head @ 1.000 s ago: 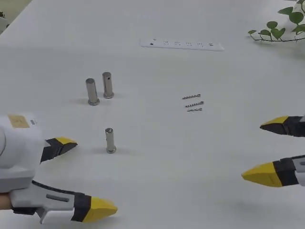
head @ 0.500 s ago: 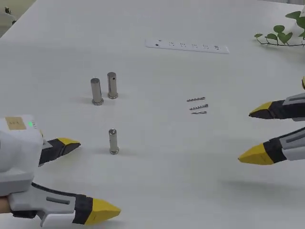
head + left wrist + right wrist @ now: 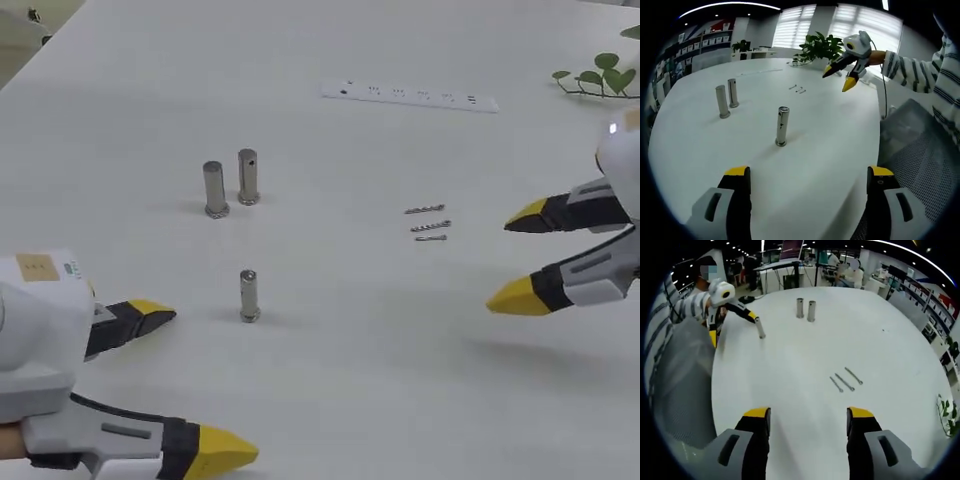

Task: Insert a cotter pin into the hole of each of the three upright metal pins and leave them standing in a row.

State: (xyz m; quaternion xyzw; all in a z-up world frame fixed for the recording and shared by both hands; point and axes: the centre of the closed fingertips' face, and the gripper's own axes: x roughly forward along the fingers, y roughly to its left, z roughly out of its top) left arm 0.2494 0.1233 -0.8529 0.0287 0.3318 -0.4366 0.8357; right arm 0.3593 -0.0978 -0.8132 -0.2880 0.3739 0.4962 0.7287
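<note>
- Just beyond the yellow tips of my right claw (image 3: 505, 262) lie the three cotter pins (image 3: 428, 224), side by side and close together on the table (image 3: 380, 390). That claw is spread wide and grips nothing.
- Forward of my left claw (image 3: 205, 385), a little past its upper tip, stands the lone metal pin (image 3: 249, 295). The other two metal pins (image 3: 214, 188) stand close together farther out. My left claw also gapes wide, empty.
- No metal pin carries a cotter pin, so I judge the step in hand to be fetching the first one with my right claw.
- To do it well, I should narrow the jaws before coming down, then set the tips on the table either side of the nearest cotter pin alone. Its neighbours lie so close that a wide claw could nudge them or lift two.
- I should grip near one end, so that the other end juts free for threading, and close gently, since so thin a piece could skid or flip.
- My left claw should then steady the lone metal pin low on its body. I cannot tell which way its hole faces.
</note>
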